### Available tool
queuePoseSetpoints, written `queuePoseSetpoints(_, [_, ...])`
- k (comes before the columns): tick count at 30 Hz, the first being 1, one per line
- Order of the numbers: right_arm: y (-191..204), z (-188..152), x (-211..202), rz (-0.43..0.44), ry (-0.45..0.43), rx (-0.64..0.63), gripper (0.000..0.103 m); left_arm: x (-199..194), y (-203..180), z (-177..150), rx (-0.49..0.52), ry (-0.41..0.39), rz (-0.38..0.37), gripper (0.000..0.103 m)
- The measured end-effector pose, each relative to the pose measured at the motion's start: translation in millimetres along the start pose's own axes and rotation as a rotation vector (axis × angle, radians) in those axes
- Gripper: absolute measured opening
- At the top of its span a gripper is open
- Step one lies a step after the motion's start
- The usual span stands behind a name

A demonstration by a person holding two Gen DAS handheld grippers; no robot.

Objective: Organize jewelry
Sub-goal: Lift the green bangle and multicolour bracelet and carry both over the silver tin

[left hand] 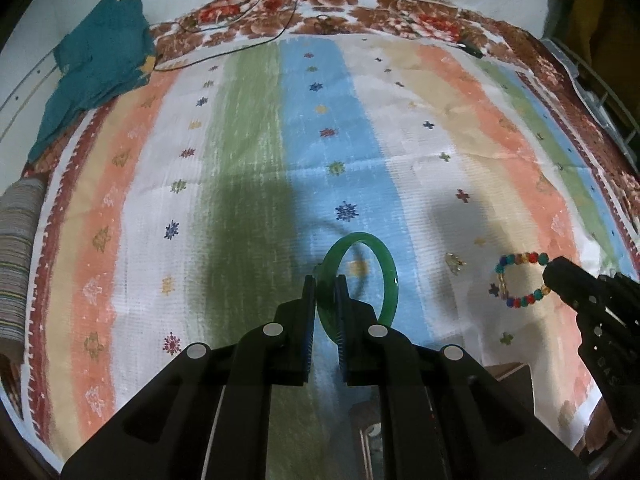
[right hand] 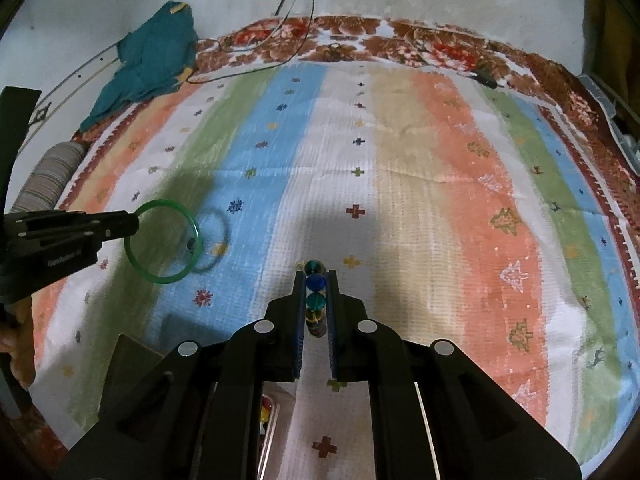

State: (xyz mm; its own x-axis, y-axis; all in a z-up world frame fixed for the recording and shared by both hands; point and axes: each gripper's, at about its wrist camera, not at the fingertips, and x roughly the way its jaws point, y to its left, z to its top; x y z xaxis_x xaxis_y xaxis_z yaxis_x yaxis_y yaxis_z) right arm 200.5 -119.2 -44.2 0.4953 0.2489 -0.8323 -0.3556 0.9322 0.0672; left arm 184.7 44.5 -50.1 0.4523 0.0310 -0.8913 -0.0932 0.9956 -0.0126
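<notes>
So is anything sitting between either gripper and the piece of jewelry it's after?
Nothing visible. The left gripper is already clamped on the rim of the green glassy bangle, lifted off the striped cloth. The right gripper is closed on the multicoloured bead bracelet.

Each camera sits just behind its own tongs and looks forward and down along them at the striped cloth (left hand: 248, 128), close above it. The left view faces the far floral border with the right tongs (left hand: 554, 276) at its right edge. The right view faces the same way and catches the left tongs (right hand: 134, 222) at its left edge. Both share the teal fabric (right hand: 148, 60) and wall.
</notes>
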Motion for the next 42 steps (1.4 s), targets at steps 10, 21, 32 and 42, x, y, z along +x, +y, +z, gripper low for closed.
queuePoseSetpoints(10, [7.7,-7.1,-26.6,-0.001,-0.07,-0.036,0.01,-26.2,-11.8,-7.1,0.039,-0.063,0.012,0.009])
queuePoseSetpoints(21, [14.9,-19.9,-52.6,0.043,-0.122,-0.048,0.01,-55.2,-15.6,-20.3,0.038,-0.12,-0.022,0.009])
queuePoseSetpoints(32, [23.0,-30.1,-66.9,0.067,-0.149,-0.071,0.01,-82.3,-25.5,-35.9,0.074,-0.179,-0.012,0.01])
queuePoseSetpoints(42, [24.8,-40.9,-79.7,0.057,-0.181,-0.058,0.01,-101.0,-35.6,-51.5,0.103,-0.232,0.004,0.01])
